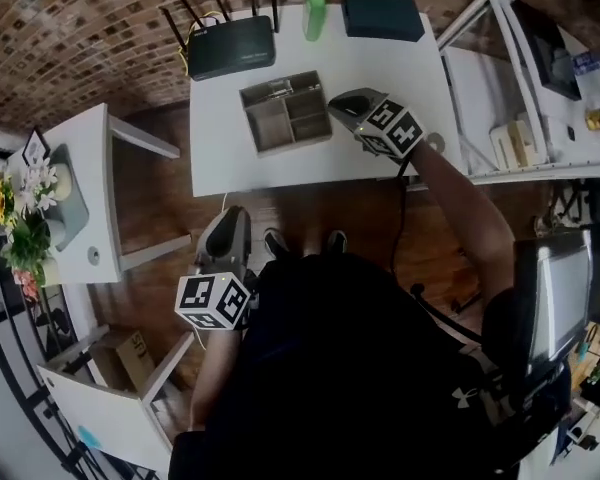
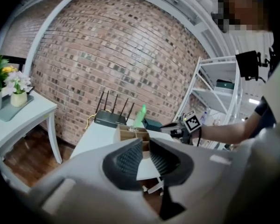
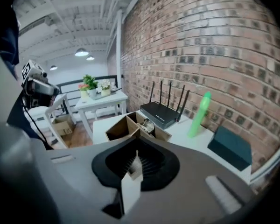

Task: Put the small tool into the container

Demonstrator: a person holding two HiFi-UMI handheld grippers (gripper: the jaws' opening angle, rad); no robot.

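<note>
The wooden container (image 1: pixel 285 113) with several compartments stands on the white table (image 1: pixel 230 158); a metal item lies in its far compartment (image 3: pixel 147 124). My right gripper (image 1: pixel 337 105) hovers just right of the container, shut on the small tool (image 3: pixel 130 185), a flat white piece clamped between the pads. The container (image 3: pixel 123 129) lies straight ahead of those jaws. My left gripper (image 1: pixel 231 216) hangs low in front of the table, off its near edge, open with nothing between its pads (image 2: pixel 130 160). It looks towards the container (image 2: pixel 130 133) and the right gripper (image 2: pixel 182 127).
A black router (image 1: pixel 230 46), a green bottle (image 1: pixel 315 8) and a dark teal box (image 1: pixel 382 15) line the table's far edge. A white side table (image 1: pixel 90 168) with flowers stands at the left, white shelving (image 1: pixel 520 78) at the right, a cardboard box (image 1: pixel 125 358) on the floor.
</note>
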